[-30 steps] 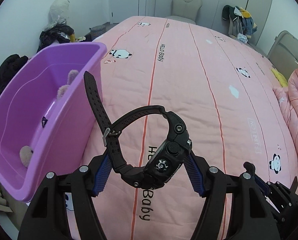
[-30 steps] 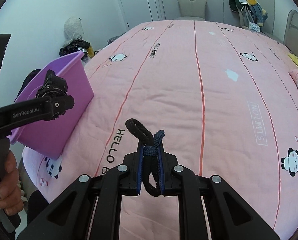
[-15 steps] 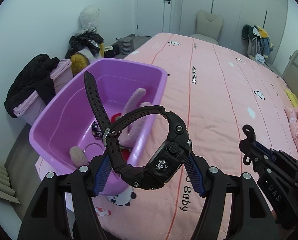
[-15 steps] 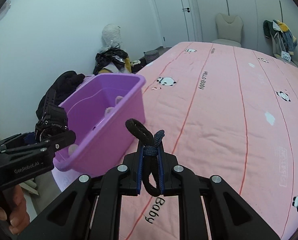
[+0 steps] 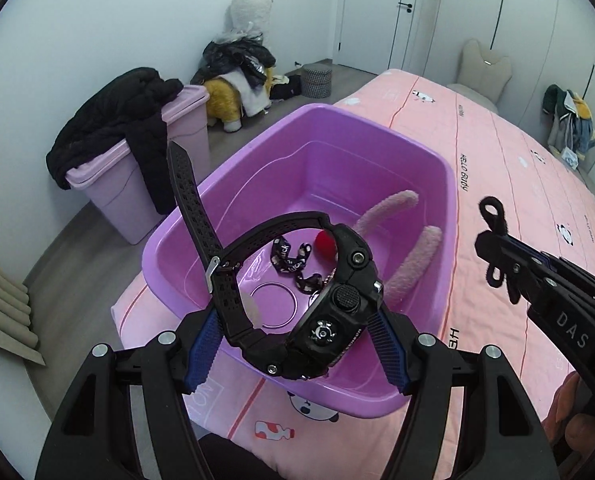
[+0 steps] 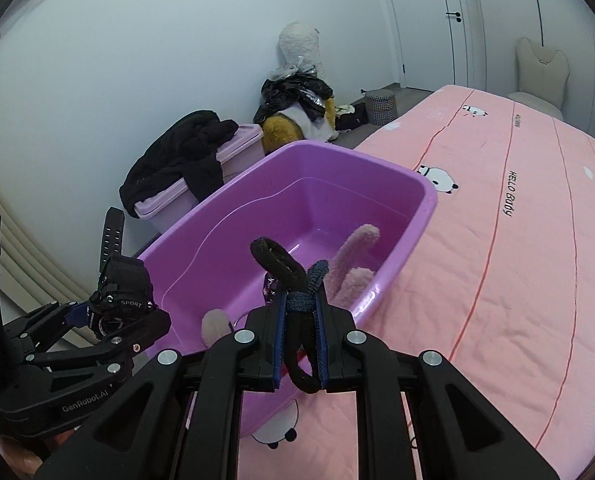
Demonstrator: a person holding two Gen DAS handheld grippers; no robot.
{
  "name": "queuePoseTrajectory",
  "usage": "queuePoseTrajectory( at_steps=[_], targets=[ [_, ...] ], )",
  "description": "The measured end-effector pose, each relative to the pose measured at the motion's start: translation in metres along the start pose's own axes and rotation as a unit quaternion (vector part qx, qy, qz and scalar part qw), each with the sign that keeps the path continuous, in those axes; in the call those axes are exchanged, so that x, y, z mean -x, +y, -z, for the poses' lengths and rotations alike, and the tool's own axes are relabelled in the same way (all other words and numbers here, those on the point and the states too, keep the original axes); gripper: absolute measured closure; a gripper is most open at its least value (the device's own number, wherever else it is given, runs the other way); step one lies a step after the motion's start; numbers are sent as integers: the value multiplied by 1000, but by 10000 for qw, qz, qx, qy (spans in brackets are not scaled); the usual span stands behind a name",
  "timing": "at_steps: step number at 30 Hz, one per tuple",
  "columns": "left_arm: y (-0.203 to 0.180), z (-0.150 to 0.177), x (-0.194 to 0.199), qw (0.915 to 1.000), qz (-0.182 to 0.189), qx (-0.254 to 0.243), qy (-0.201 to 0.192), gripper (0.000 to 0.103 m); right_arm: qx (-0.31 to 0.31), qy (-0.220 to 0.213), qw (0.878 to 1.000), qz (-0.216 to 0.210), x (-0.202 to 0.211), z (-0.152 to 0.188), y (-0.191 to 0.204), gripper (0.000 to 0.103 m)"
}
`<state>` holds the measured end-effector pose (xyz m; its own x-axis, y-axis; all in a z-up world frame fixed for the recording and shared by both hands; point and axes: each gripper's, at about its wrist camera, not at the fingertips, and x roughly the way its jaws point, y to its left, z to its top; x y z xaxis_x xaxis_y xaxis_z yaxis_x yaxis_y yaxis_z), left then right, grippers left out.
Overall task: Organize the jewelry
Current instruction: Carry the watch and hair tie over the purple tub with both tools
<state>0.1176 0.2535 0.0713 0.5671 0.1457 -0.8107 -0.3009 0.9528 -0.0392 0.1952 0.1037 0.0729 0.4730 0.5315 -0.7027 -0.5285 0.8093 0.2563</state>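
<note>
Over the purple tub [image 5: 449,184], left jaws clamp the watch [image 5: 297,304] strap-up; right jaws clamp the hair tie [image 6: 293,276].

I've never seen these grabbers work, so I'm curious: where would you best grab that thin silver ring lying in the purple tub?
Probably the silver ring's near rim, coming straight down from above. It lies flat on the floor of the purple tub, so only a finger inside and one outside could pinch its thin wire.

White walls and grey floor [image 5: 77,240] surround a pink bed [image 5: 517,184]; at eleven o'clock a lilac bin [image 5: 137,184], at one a beige chair [image 5: 483,68].
</note>
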Motion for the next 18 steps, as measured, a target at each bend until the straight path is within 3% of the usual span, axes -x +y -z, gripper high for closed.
queuePoseTrajectory(
  at_steps=[6, 18],
  targets=[
    [11, -4, -26, 9998, 0, 77, 185, 38, 29, 403, 9991, -129, -42, -17, 8, 90],
    [17, -10, -55, 9987, -33, 218, 470, 37, 113, 913, 9957, 85, -91, -36, 13, 90]
  ],
)
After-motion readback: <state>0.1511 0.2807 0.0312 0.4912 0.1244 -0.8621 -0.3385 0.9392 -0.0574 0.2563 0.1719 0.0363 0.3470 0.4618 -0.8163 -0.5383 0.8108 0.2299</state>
